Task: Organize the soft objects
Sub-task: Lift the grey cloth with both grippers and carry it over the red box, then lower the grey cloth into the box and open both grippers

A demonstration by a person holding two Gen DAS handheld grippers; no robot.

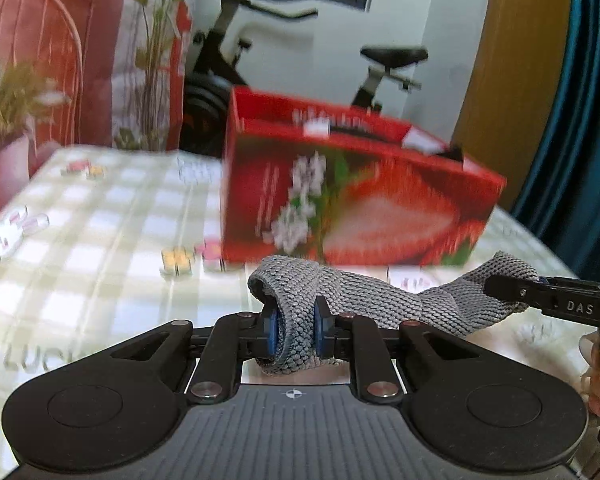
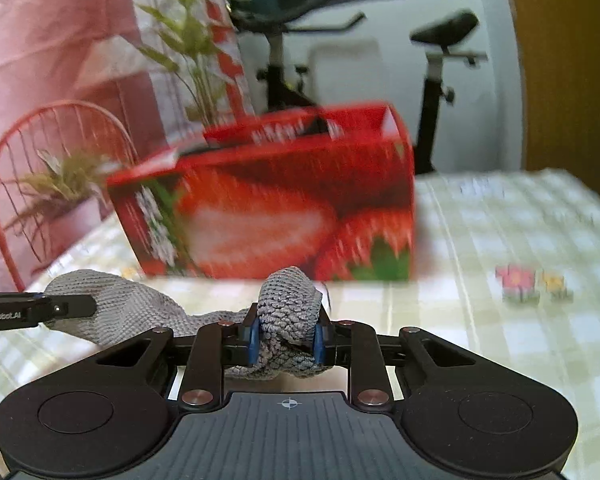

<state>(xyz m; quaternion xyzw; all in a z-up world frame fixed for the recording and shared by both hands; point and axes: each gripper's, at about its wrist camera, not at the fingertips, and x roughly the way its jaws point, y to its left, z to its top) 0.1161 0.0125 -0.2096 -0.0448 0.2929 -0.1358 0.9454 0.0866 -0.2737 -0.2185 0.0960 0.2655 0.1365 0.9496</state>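
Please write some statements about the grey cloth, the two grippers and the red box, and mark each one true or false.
1. Both grippers hold the same grey knitted cloth. True.
2. The left gripper is open, with nothing between its fingers. False: it is shut on one end of the cloth.
3. The red strawberry box stands on the checked tablecloth. True.
4. The cloth lies inside the box. False: it is in front of the box, and the right gripper grips its other end.

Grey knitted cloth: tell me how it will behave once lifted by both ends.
The grey knitted cloth is probably floppy: it bunches between the left tool pads and sags toward the right tool. Its coarse weave likely grips well. It looks light, so the strawberry box behind shouldn't be disturbed.
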